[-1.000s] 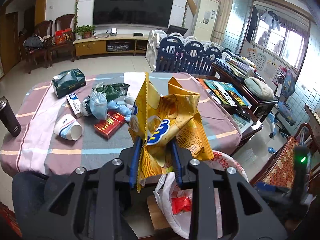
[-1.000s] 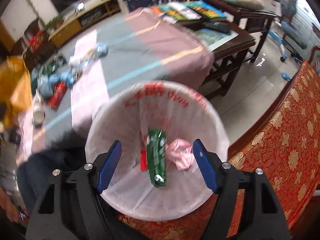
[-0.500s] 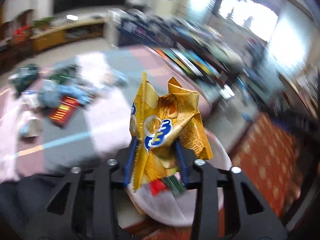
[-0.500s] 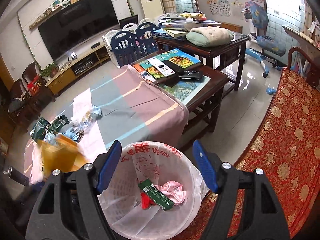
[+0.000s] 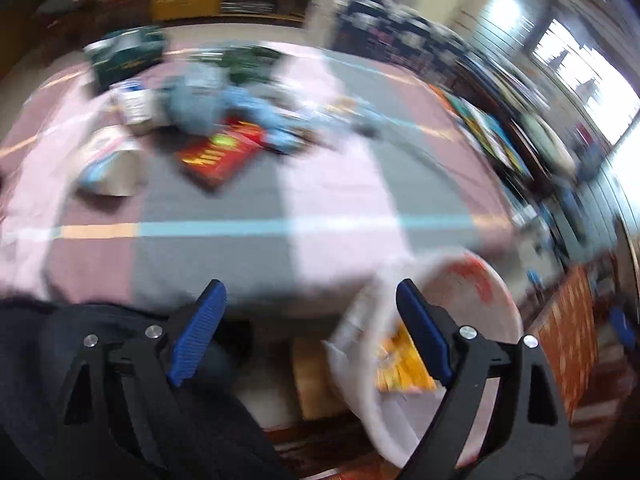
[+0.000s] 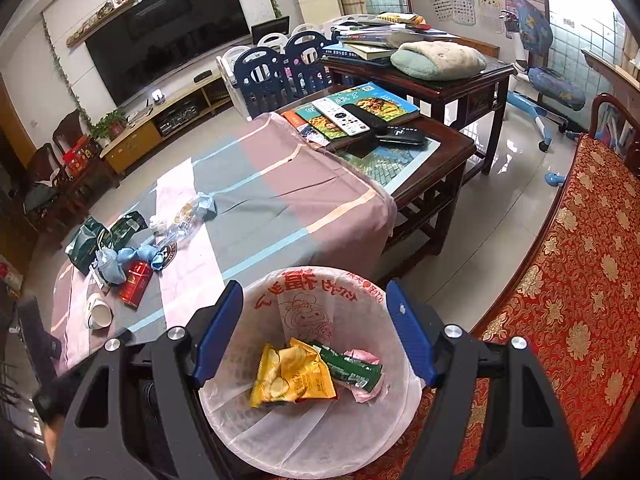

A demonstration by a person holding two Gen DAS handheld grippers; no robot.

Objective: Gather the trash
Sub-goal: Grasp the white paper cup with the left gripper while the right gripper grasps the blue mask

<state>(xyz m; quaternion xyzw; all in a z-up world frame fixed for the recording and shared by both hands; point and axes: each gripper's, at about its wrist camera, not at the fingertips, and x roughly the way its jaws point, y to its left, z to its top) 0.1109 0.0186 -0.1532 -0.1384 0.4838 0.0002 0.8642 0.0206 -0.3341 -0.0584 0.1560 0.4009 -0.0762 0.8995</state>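
1. Our left tool (image 5: 310, 330) is letting go — its jaws are opening and nothing sits between them now, where a second ago they pinched the yellow chip bag.
2. Our right tool (image 6: 314, 330) hangs spread wide and empty, directly over the bin (image 6: 404, 390).
3. Just below the right tool the yellow chip bag (image 6: 294, 376) now lies inside the bin's white liner, beside a green wrapper (image 6: 352, 368) and a pink wrapper (image 6: 366, 358).
4. So that piece counts as collected.
5. Farther ahead of both tools, on the desk (image 6: 280, 200), trash remains — a red box (image 6: 135, 283), a paper cup (image 6: 98, 312), blue crumpled bits (image 6: 120, 260), green packets (image 6: 86, 240).
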